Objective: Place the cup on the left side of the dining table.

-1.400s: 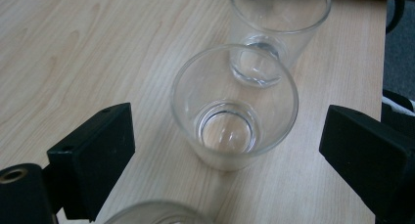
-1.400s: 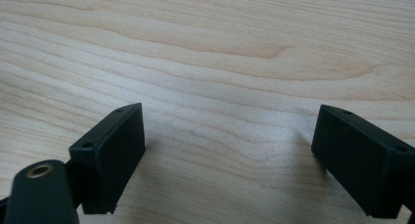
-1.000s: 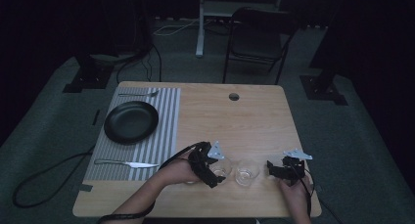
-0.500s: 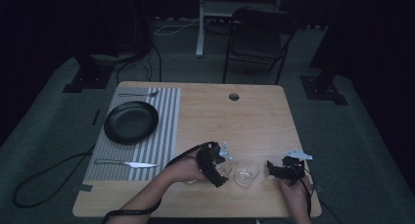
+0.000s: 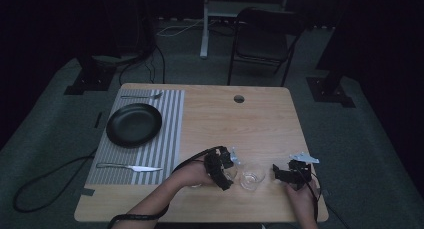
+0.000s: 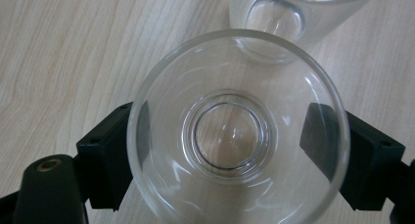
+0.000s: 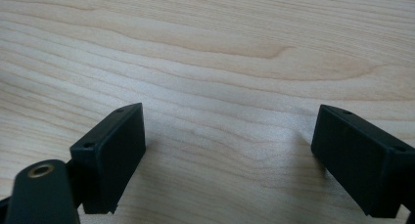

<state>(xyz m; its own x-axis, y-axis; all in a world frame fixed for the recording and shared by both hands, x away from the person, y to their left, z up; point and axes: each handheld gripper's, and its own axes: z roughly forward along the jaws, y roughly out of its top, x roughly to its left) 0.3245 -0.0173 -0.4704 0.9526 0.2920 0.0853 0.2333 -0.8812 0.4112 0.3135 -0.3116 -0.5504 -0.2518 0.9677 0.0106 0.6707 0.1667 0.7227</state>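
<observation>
The left gripper (image 6: 235, 150) has just been closing, and its two black jaws now pinch a clear drinking glass (image 6: 238, 131) from both sides, pads against its wall, the glass standing upright on the wooden table (image 6: 63, 48) near the front edge. A second clear glass (image 6: 288, 18) stands just beside the first, between the two grippers in the high view (image 5: 251, 178). The right gripper (image 7: 230, 150) rests to the right with jaws spread wide over bare wood, while a black plate (image 5: 134, 124), a knife (image 5: 131, 167) and a fork (image 5: 142, 96) lie on the striped placemat (image 5: 170, 119) well apart at the left.
</observation>
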